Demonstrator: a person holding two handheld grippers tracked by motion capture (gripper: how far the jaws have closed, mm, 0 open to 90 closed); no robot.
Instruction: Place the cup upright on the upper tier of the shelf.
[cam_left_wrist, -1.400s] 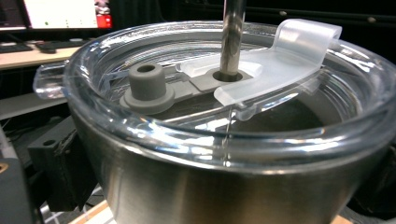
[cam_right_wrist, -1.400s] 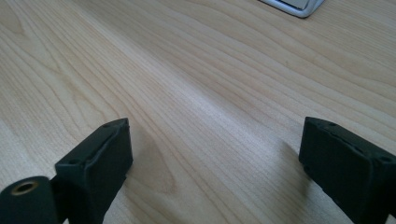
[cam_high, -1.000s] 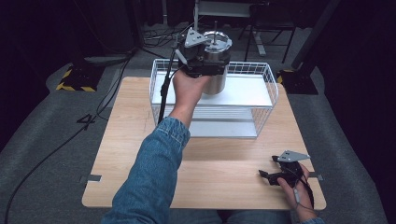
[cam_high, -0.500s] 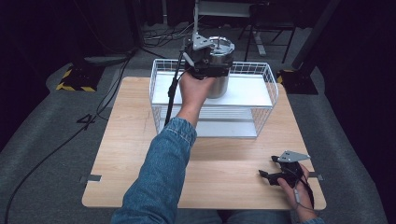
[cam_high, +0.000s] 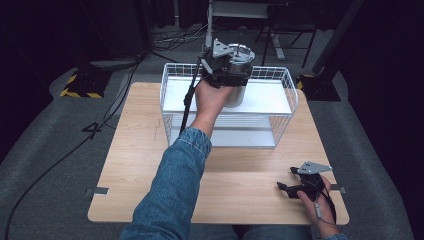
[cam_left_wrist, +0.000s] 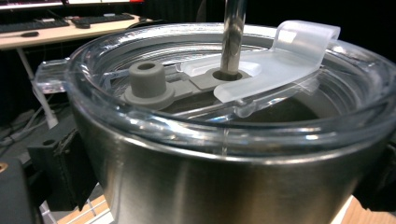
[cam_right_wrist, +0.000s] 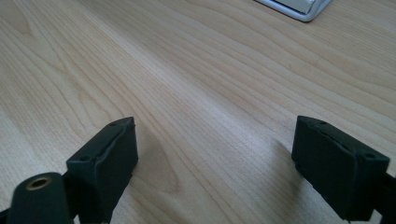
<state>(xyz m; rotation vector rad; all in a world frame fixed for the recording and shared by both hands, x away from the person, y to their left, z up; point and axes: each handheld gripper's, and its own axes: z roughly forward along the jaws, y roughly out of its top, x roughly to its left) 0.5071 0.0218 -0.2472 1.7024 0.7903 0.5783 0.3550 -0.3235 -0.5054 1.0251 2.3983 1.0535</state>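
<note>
Wooden table (cam_high: 135, 165), black-yellow hazard block (cam_high: 80, 85) beyond.

Lit evenly from above; bright on the pale worktop (cam_high: 140, 165), near black all around it. Soft, slightly grainy in the high view. Glare streaks on the clear lid (cam_left_wrist: 196, 121) and steel tumbler (cam_left_wrist: 224, 186), its nearest wall blurred. Faint soft shadows beneath the right claw (cam_right_wrist: 224, 163), wood grain sharp.

The left gripper (cam_high: 227, 70) grips a steel tumbler (cam_high: 235, 75) over the wire basket (cam_high: 280, 107) (right gripper (cam_high: 300, 187) rests apart).
</note>
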